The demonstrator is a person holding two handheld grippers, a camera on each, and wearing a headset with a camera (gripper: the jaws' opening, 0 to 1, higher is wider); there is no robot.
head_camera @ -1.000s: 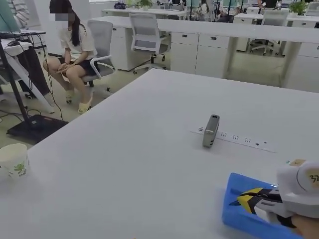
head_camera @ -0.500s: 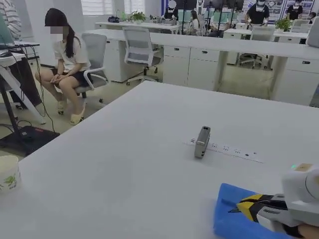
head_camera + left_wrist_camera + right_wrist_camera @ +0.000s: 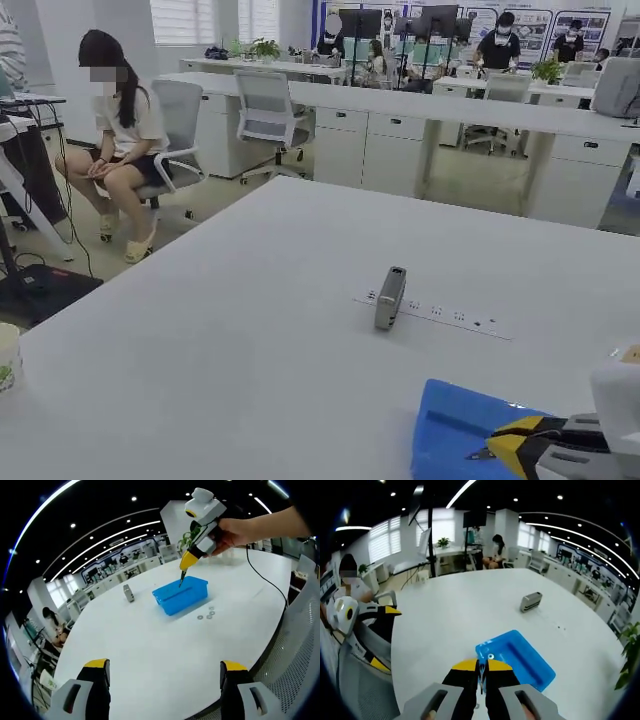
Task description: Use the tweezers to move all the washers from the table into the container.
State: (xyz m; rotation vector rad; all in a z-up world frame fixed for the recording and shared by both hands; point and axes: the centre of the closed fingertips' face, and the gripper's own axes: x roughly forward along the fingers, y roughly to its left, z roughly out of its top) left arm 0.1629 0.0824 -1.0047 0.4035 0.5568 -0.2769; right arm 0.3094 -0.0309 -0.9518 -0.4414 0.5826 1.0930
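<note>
We see the container (image 3: 180, 596), a shallow blue rectangular tray, lying flat on the white table (image 3: 150, 645). The tweezers (image 3: 180, 580), thin and dark, are clamped in the right gripper (image 3: 183, 569) and point down into the tray. One washer (image 3: 490, 656), a small ring, lies at a corner inside it. Several more washers (image 3: 205, 615) lie on the table just beside the tray.

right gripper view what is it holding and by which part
The right gripper is shut on the tweezers, clamped on their upper part, with the tips over the blue container.
</note>
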